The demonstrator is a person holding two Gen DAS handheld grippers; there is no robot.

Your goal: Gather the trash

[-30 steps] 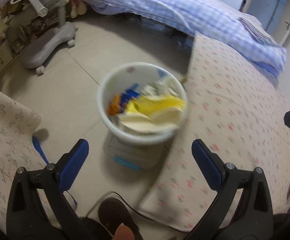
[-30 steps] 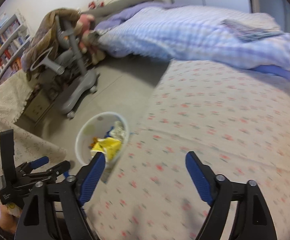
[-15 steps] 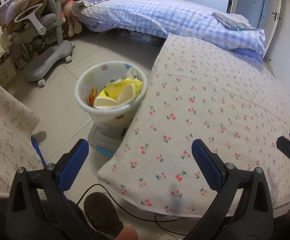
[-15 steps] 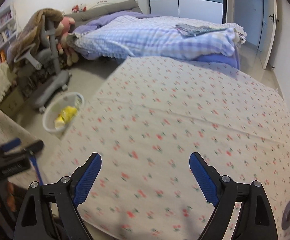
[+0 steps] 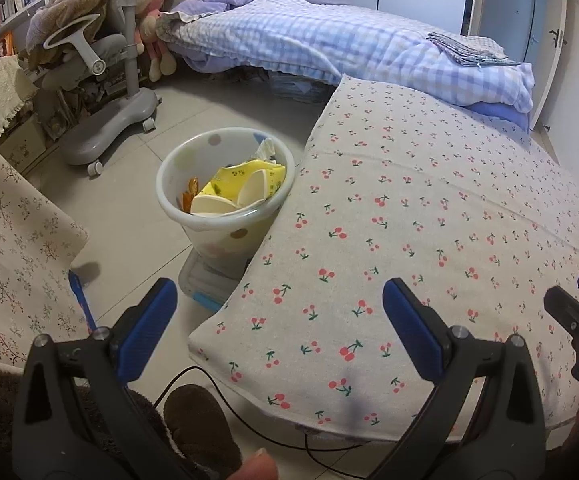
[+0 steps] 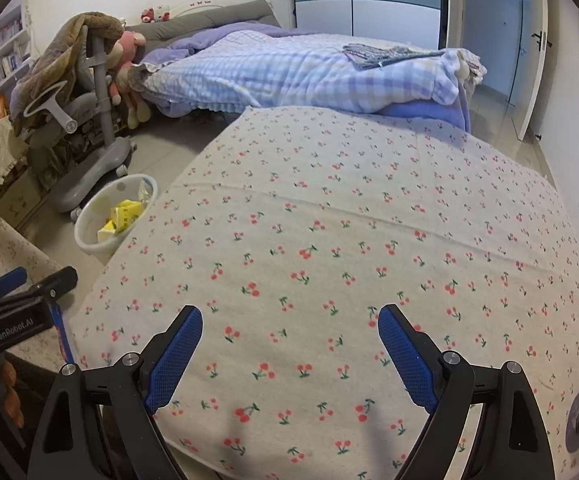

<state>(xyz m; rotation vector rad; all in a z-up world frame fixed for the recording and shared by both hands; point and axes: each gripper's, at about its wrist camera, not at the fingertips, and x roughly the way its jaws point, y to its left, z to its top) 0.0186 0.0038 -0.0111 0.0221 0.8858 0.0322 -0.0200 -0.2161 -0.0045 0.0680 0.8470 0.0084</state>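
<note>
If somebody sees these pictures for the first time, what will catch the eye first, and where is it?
The big cherry-print cloth fills the middle of both views, bare of litter. Next comes the spotted white bin on the floor at its left edge, full of trash, a yellow wrapper on top. Both grippers, left and right, hover open and empty.
</note>
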